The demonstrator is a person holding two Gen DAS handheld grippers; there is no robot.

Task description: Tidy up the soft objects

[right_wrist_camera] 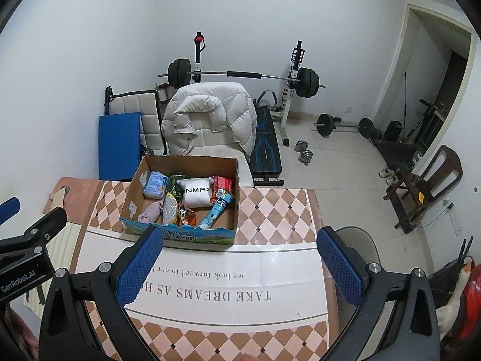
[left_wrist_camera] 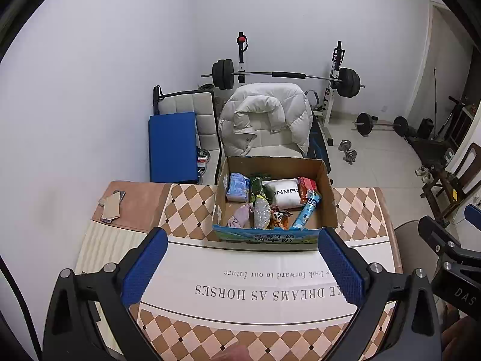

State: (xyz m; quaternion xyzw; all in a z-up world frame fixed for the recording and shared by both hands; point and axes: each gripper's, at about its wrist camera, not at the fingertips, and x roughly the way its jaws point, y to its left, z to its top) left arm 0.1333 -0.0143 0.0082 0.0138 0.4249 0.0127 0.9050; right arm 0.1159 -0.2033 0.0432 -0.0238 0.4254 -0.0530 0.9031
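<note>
A cardboard box (left_wrist_camera: pixel 326 180) stands at the far side of the table (left_wrist_camera: pixel 240 282); it also shows in the right wrist view (right_wrist_camera: pixel 234 177). It holds a white roll (left_wrist_camera: pixel 285 194), a blue tissue pack (left_wrist_camera: pixel 237 186), a pink cloth (left_wrist_camera: pixel 240 215), a blue tube (left_wrist_camera: pixel 306 212), a red pack (left_wrist_camera: pixel 306 188) and snack bags (left_wrist_camera: pixel 261 213). My left gripper (left_wrist_camera: pixel 243 237) is open and empty, above the table just short of the box. My right gripper (right_wrist_camera: pixel 239 236) is open and empty, nearer the box's right front corner.
Behind the table a chair with a white puffer jacket (left_wrist_camera: pixel 264 117), a blue mat (left_wrist_camera: pixel 173 146) and a barbell rack (left_wrist_camera: pixel 285 75). Cardboard scraps (left_wrist_camera: pixel 111 206) lie at the table's far left. Dumbbells (left_wrist_camera: pixel 348 150) lie on the floor. A wooden chair (right_wrist_camera: pixel 427 186) stands right.
</note>
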